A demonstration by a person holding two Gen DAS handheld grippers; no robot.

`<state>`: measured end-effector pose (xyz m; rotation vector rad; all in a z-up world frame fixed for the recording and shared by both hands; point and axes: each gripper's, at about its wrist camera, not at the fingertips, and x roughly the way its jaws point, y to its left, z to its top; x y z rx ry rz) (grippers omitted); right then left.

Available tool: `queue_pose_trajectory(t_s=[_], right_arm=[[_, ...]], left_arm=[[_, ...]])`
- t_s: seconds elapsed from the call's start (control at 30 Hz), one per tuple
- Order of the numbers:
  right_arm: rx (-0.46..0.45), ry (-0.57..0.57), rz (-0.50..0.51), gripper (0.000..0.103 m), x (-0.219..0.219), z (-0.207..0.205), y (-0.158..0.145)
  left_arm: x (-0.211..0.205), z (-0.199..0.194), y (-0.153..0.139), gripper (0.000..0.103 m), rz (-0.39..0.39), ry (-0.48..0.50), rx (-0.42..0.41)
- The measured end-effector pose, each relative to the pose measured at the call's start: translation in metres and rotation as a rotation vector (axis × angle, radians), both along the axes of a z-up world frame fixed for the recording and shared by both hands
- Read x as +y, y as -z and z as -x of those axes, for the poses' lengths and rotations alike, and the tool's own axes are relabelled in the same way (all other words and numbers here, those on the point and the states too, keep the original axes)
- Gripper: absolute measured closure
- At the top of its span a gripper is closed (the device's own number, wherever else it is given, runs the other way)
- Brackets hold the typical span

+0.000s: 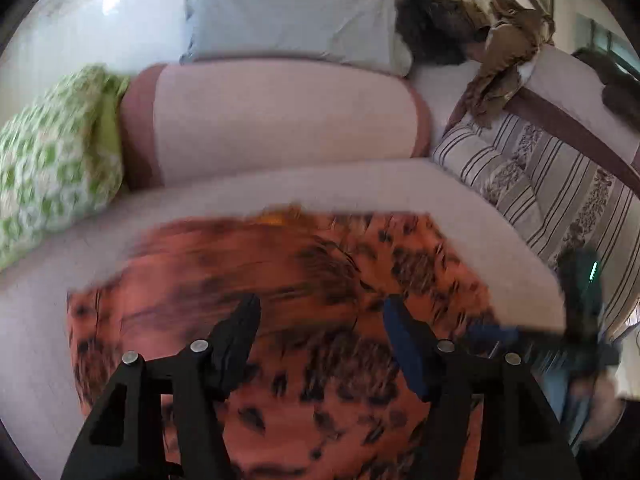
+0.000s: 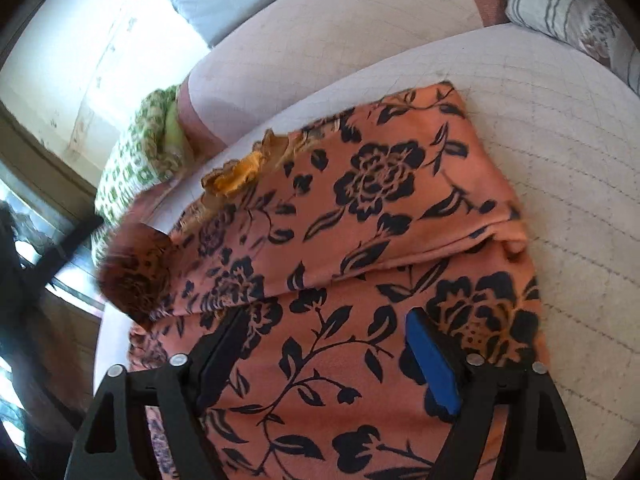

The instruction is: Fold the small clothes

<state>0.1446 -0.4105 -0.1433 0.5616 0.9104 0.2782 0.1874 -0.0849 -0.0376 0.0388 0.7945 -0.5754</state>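
An orange garment with a black flower print [image 1: 320, 264] [image 2: 360, 208] lies spread on the pale quilted mattress [image 2: 568, 168]. It has a yellow frilled trim [image 2: 240, 172] at its far edge, and one layer is folded over the rest, with the fold edge running across the middle. My left gripper [image 1: 320, 312] hovers open over the near part of the cloth, which is blurred in the left wrist view. My right gripper [image 2: 328, 320] is also open above the cloth, just below the fold edge, with nothing pinched. The right gripper's body [image 1: 580, 320] shows blurred at the right of the left wrist view.
A pink bolster [image 1: 280, 120] lies behind the garment, with a green patterned pillow [image 1: 52, 160] to its left and a striped pillow [image 1: 540, 184] to its right. A grey-blue pillow [image 1: 292, 12] and brown cloth [image 1: 504, 52] sit further back. A window [image 2: 24, 240] is at the left.
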Motion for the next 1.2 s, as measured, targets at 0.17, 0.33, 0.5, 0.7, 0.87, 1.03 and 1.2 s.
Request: queue_pose_trajectory(t_s=[0.17, 0.33, 0.5, 0.7, 0.87, 1.03, 1.2], right_arm=[[-0.006, -0.004, -0.069, 0.015, -0.010, -0.020, -0.011], [0.002, -0.021, -0.077, 0.015, 0.003, -0.073, -0.018], [0.164, -0.086, -0.028, 0.019, 0.028, -0.136, 0.013], [0.109, -0.169, 0.191, 0.096, 0.055, -0.126, -0.023], [-0.013, -0.093, 0.357, 0.092, 0.034, -0.081, -0.061], [0.150, -0.080, 0.342, 0.048, 0.016, -0.086, 0.002], [0.034, -0.009, 0.220, 0.021, 0.008, -0.095, -0.023]], left_arm=[[0.099, 0.007, 0.021, 0.028, -0.080, -0.324, -0.013], [0.186, -0.019, 0.057, 0.028, -0.039, -0.552, 0.173], [0.188, -0.022, 0.079, 0.028, 0.023, -0.522, 0.226], [0.173, -0.030, 0.092, 0.028, -0.063, -0.490, 0.199], [0.178, -0.022, 0.088, 0.028, -0.051, -0.479, 0.195], [0.185, -0.028, 0.068, 0.028, -0.011, -0.482, 0.166], [0.186, -0.053, 0.062, 0.027, -0.060, -0.467, 0.154]])
